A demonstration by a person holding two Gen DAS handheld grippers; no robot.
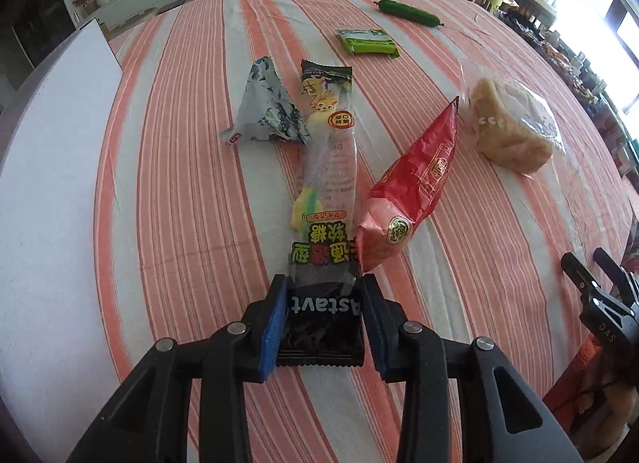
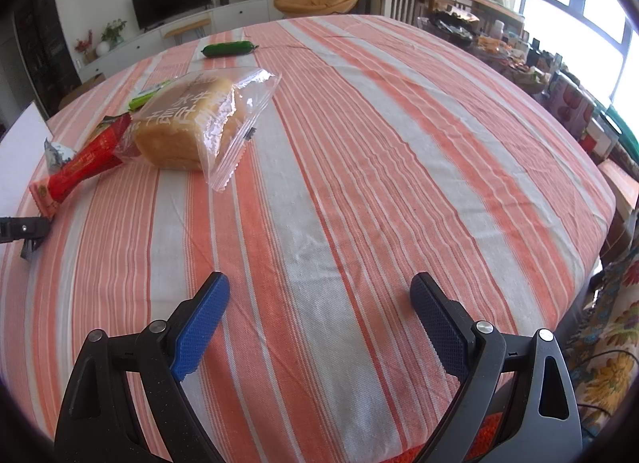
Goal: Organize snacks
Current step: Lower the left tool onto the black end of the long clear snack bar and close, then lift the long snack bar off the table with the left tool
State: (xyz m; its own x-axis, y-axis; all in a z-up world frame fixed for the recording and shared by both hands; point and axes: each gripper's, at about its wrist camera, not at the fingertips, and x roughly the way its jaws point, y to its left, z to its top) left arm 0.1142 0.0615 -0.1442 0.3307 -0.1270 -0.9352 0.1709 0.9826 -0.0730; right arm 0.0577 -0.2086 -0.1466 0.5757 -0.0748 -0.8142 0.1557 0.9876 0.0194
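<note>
My left gripper (image 1: 322, 313) clamps the candy packet's (image 1: 325, 191) near end beside the red pouch (image 1: 411, 187), right gripper (image 2: 319, 323) gaping idle; bread (image 1: 515, 131), wafer (image 1: 367, 42) and sausage (image 1: 411, 12) beyond look unsorted.

A: What's hidden?
B: The blue-flowered packet (image 1: 266, 109) is partly covered by the long gummy packet (image 1: 325, 191), whose near end sits between the left tool's (image 1: 324, 319) pads.
A: Anything cut off?
B: The right tool (image 1: 599, 295), at the frame's edge.
</note>
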